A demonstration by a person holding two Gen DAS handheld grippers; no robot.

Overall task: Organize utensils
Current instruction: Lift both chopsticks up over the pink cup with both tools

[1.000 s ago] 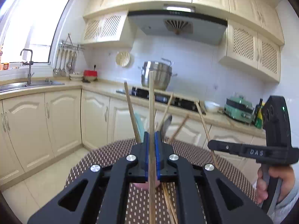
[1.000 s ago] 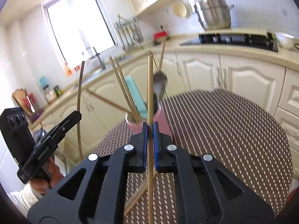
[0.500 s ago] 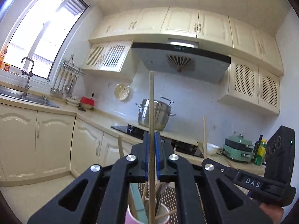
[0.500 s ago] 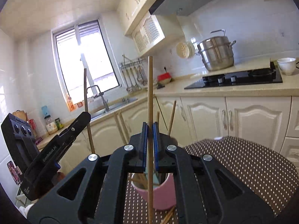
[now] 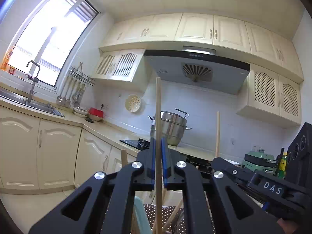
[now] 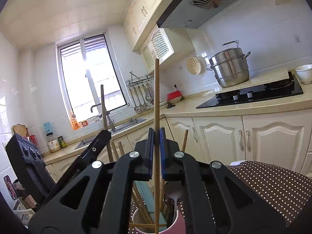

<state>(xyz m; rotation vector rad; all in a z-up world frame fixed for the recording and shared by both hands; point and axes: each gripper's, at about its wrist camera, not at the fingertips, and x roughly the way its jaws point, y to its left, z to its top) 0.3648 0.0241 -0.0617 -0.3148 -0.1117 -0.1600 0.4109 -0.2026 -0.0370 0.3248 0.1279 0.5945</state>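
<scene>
Kitchen backdrop; pink cup half hidden.

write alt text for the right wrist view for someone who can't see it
The right gripper is shut on an upright wooden chopstick whose lower end hangs in a pink cup of utensils on a dotted tablecloth. At the left, the left gripper holds another chopstick. Behind are a window, sink, stove and steel pot.

2 wooden chopsticks upright, above pink cup w/ more chopsticks, spoon, teal utensil.
</scene>
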